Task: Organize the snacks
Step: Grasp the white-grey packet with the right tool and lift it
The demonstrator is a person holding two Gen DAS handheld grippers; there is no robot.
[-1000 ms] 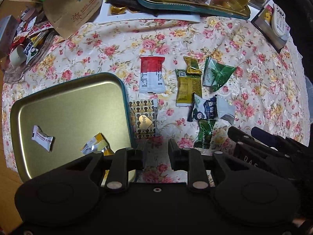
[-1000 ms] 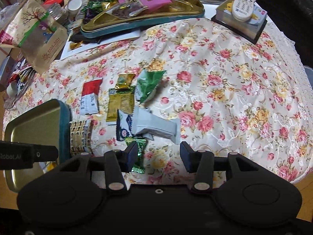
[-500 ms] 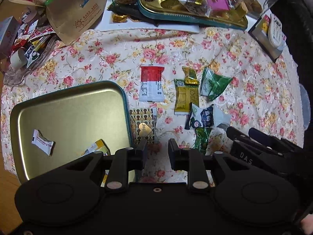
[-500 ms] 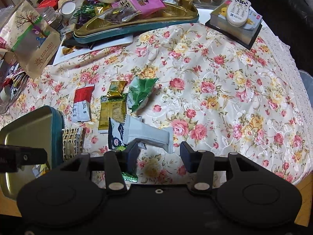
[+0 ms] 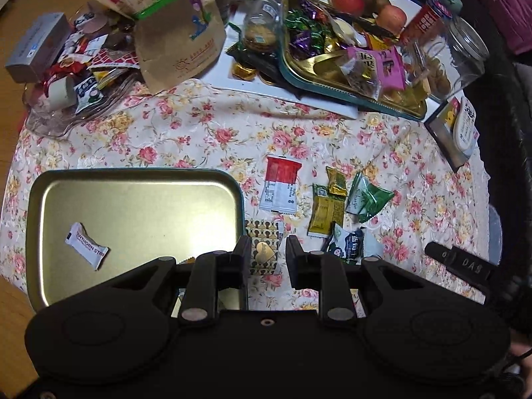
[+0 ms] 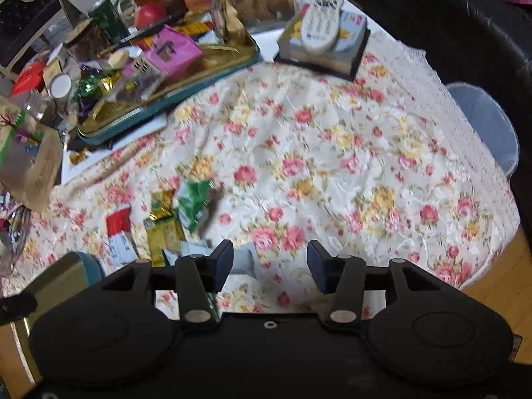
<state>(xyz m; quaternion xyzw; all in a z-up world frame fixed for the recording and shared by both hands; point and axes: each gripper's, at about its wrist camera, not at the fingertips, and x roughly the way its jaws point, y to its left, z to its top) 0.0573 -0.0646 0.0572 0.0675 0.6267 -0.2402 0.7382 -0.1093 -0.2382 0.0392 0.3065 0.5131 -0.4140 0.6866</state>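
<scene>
A gold tin tray [image 5: 133,177] lies at the left on the flowered cloth, holding a white hawthorn strip [image 5: 87,245]. To its right lie loose snacks: a heart-patterned packet [image 5: 264,232], a red-and-white packet [image 5: 280,188], a yellow packet [image 5: 324,212], a green packet [image 5: 367,199] and a dark blue packet [image 5: 347,242]. My left gripper [image 5: 265,252] hangs open above the heart-patterned packet with nothing between its fingers. My right gripper [image 6: 269,256] hovers over a grey-white packet [image 6: 244,259], jaws opening, nothing between them. The green packet [image 6: 194,199] lies beyond it.
A second gold tray [image 5: 332,94] heaped with sweets stands at the back, beside a brown paper bag [image 5: 179,43] and a glass jar [image 5: 462,53]. A remote on a box [image 6: 321,26] sits at the back right. A pale bin [image 6: 488,126] stands beyond the table's right edge.
Both grippers have risen and pulled back, so more of the clutter at the back shows. The right jaws stand wider than before. The snacks and tray have not moved.
</scene>
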